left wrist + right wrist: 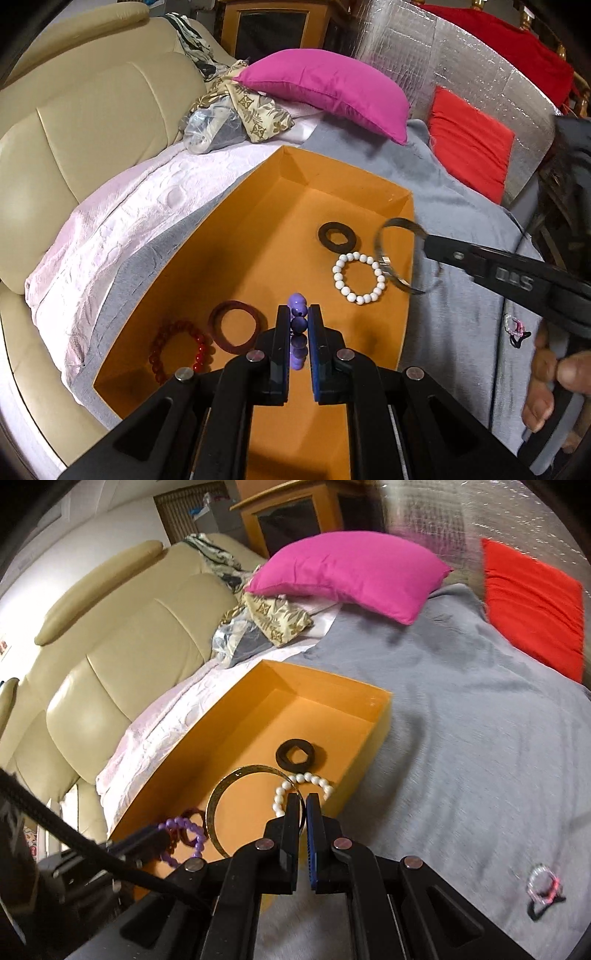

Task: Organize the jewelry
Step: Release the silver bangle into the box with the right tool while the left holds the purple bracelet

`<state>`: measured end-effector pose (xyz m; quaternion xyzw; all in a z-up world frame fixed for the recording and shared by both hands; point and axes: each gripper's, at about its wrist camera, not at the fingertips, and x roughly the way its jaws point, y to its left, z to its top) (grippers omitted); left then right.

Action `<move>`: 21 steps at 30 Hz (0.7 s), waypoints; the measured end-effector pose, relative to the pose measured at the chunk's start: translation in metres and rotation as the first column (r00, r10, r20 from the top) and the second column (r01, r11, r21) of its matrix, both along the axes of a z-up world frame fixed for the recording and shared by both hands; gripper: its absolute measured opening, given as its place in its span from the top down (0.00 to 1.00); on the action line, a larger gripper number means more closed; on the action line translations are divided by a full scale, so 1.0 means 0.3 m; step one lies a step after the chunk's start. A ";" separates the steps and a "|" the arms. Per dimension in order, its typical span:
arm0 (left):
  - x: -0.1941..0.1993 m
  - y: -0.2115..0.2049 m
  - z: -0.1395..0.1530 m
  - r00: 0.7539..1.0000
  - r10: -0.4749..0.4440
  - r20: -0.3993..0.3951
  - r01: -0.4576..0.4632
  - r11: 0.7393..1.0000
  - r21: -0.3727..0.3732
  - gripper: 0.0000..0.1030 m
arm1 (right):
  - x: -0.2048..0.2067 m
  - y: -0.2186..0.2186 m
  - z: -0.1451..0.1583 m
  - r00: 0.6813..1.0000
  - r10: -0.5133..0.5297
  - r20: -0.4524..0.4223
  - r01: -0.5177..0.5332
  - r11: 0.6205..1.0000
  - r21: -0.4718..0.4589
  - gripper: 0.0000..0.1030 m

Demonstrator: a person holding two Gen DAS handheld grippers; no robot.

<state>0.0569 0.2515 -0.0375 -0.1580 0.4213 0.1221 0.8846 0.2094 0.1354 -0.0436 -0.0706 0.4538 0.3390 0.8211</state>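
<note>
Left wrist — glossy purple bead bracelet point(297, 328) between tongs point(299, 314).

Soft indoor light, perhaps motion-blurred edges

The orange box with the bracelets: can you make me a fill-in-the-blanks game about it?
1. The left gripper is shut on a bracelet of ____ beads.
2. The right gripper holds a thin metal ____ over the orange box.
3. The white bead bracelet lies ____ the box.
4. The small clear ring lies on the ____ blanket.

Missing words: purple; bangle; inside; grey
</note>
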 end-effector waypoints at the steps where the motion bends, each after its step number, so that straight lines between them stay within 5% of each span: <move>1: 0.001 0.001 -0.007 1.000 -0.001 -0.003 0.001 1.000 0.000 0.91 | 0.011 0.018 -0.013 1.000 0.004 -0.004 -0.004 1.000 -0.011 0.96; 21: -0.029 0.043 -0.067 0.999 0.015 -0.028 -0.015 0.999 -0.029 0.91 | 0.075 0.215 -0.145 0.998 0.045 -0.040 -0.049 0.990 -0.130 0.96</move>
